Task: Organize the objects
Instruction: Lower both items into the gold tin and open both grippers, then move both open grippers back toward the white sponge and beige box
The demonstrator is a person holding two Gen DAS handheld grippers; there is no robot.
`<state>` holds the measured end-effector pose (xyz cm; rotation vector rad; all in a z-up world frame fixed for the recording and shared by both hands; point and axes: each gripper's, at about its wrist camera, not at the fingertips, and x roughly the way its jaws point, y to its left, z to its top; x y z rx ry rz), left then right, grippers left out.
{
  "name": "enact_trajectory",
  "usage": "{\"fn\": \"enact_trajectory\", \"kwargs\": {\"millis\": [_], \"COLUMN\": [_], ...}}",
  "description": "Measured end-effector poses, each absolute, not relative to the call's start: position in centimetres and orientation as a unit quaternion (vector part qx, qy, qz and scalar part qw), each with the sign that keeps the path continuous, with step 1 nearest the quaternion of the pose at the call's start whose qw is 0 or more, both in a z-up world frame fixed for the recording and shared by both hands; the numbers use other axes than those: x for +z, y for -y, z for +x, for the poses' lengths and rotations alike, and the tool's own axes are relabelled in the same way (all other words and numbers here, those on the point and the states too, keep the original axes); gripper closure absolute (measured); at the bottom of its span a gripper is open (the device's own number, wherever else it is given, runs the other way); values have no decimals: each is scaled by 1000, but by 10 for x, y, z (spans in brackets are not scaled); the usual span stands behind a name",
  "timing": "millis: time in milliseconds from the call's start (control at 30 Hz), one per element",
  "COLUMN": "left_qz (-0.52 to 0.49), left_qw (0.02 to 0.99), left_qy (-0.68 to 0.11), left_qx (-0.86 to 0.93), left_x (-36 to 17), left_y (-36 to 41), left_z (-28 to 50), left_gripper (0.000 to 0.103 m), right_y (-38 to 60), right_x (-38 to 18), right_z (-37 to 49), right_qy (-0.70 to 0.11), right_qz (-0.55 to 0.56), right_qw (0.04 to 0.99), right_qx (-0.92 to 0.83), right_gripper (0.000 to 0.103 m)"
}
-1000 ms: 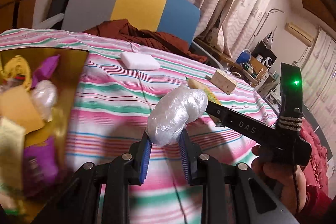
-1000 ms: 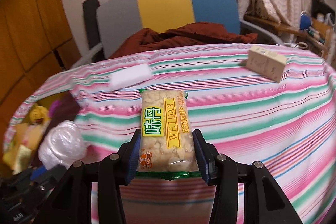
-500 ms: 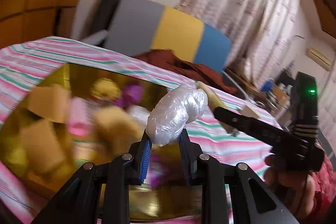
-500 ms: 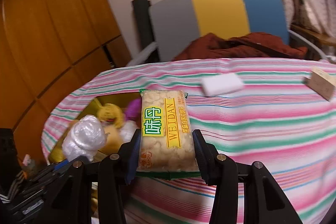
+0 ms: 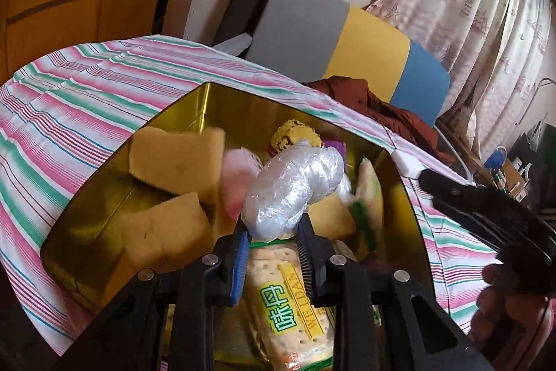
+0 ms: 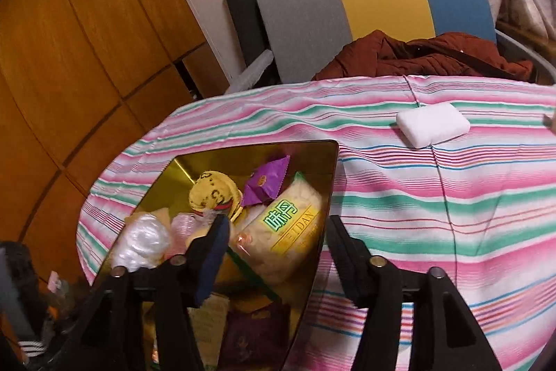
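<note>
A gold tin box [image 5: 243, 103] [image 6: 326, 169] on the striped table holds sponges [image 5: 177, 159], snack packets and a purple packet [image 6: 266, 179]. My left gripper [image 5: 272, 235] is shut on a clear crumpled plastic wad [image 5: 295, 186] and holds it above the box; the wad also shows in the right wrist view [image 6: 142, 242]. My right gripper [image 6: 278, 232] is open and empty over the box's right edge. The yellow Weidan snack packet [image 6: 288, 228] lies in the box, leaning on its right wall [image 5: 370, 193]. A second Weidan cracker packet [image 5: 288, 308] lies under my left gripper.
A white block [image 6: 432, 124] lies on the striped tablecloth [image 6: 434, 197] to the right of the box. A grey, yellow and blue chair [image 6: 375, 6] with a brown garment [image 6: 417, 54] stands behind the table. Wooden panels [image 6: 69, 40] are at the left.
Both grippers moved left over the gold box. My right gripper opened and let go of the Weidan packet, which now lies in the box. My left gripper still holds the plastic wad.
</note>
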<state>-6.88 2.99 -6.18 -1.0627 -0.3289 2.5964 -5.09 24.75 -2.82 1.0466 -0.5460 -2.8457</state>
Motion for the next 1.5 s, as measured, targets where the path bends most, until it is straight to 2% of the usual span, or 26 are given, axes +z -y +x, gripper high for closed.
{"fn": "enact_trajectory", "kwargs": {"millis": [33,200,333,367,767,1133,1500], "left_qz": [-371,-370,-372,-371,-343,-338,-344], "left_qw": [157,157,146,140,99,181,265], "left_qy": [114,110,121,122,131,79,48], "left_qx": [908,909,909,910,925,920,899], "left_x": [-62,-61,-60,-59,-43,-36,-35], "left_y": [-30,-34,-32,-31,-24,-72,-115], "left_z": [-69,-66,-64,-63,-55,-34,-9], "left_gripper": [77,76,56,54,52,51,49], "right_y": [-247,-251,-256,-256,-276,-295,-329], "right_x": [-27,-22,-24,-24,-36,-46,-49], "right_z": [-46,-29,-16,-15,0,7,12], "right_qy": [175,179,194,195,217,215,174], "right_qz": [334,318,316,316,323,338,353], "right_qw": [29,30,30,30,9,-21,-84], "right_qx": [-926,-931,-928,-928,-921,-916,-916], "right_gripper": [32,30,29,29,27,25,23]}}
